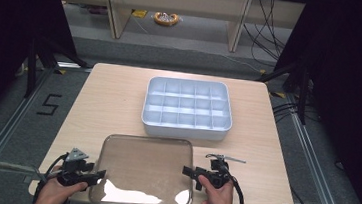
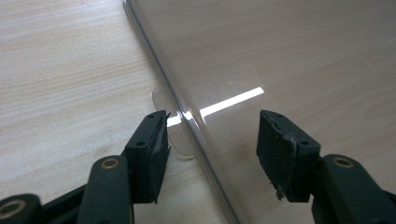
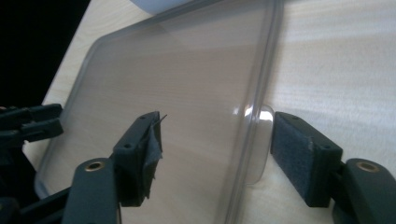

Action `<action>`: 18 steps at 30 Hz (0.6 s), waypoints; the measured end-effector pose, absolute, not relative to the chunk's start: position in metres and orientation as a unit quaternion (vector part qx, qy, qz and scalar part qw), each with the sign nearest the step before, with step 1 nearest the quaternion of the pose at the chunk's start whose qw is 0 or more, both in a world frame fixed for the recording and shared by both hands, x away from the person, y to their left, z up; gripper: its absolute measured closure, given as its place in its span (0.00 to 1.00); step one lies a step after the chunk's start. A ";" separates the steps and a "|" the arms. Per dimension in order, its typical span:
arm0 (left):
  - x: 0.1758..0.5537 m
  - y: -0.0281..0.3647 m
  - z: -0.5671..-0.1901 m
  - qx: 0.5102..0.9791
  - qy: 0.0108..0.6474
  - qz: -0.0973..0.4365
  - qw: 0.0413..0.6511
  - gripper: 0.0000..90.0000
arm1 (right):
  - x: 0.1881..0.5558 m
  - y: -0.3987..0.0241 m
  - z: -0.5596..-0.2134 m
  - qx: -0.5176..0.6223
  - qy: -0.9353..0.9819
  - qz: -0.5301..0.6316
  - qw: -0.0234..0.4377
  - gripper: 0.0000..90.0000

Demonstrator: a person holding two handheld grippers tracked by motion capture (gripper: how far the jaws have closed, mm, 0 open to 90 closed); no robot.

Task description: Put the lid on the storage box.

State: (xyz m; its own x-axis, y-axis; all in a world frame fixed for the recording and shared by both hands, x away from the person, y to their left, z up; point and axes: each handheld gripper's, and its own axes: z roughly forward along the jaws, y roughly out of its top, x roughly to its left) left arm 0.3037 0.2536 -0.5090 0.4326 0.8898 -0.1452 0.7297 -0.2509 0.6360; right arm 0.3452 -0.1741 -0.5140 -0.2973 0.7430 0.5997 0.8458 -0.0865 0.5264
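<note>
A clear plastic lid (image 1: 144,171) lies flat on the wooden table (image 1: 115,90) near its front edge. My left gripper (image 1: 99,176) is at the lid's left rim. In the left gripper view the left gripper (image 2: 212,154) stands open astride that rim, one pad over the lid (image 2: 280,56) and the other by a small clear tab (image 2: 161,98). My right gripper (image 1: 187,172) is at the lid's right rim. The right gripper (image 3: 217,158) is open too, straddling the lid (image 3: 177,74), with its outer pad close beside the tab (image 3: 261,140). Neither pair of pads presses on the lid.
A white tray (image 1: 185,128) divided into several compartments sits just beyond the lid, right of the table's middle. Bare wood lies to the left of the tray. The left gripper (image 3: 28,123) appears at the far edge of the right gripper view.
</note>
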 end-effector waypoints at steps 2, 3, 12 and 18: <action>0.304 0.255 -0.509 0.784 0.516 0.122 0.323 0.47 | 0.342 -0.177 -0.516 -0.593 -0.662 -0.454 0.069 0.43; 0.304 0.255 -0.509 0.784 0.516 0.122 0.323 0.47 | 0.340 -0.178 -0.518 -0.597 -0.655 -0.457 0.078 0.44; 0.304 0.261 -0.508 0.781 0.520 0.110 0.327 0.48 | 0.329 -0.174 -0.521 -0.605 -0.623 -0.479 0.129 0.68; 0.305 0.263 -0.509 0.779 0.519 0.098 0.338 0.47 | 0.330 -0.177 -0.510 -0.564 -0.660 -0.486 0.095 0.74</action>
State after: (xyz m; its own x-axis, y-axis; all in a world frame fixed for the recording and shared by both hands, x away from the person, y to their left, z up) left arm 0.3049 0.2629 -0.5088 0.4430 0.8744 -0.1977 0.7420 -0.2338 0.6283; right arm 0.3305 -0.1768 -0.5097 -0.3457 0.6523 0.6745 0.8376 -0.1095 0.5352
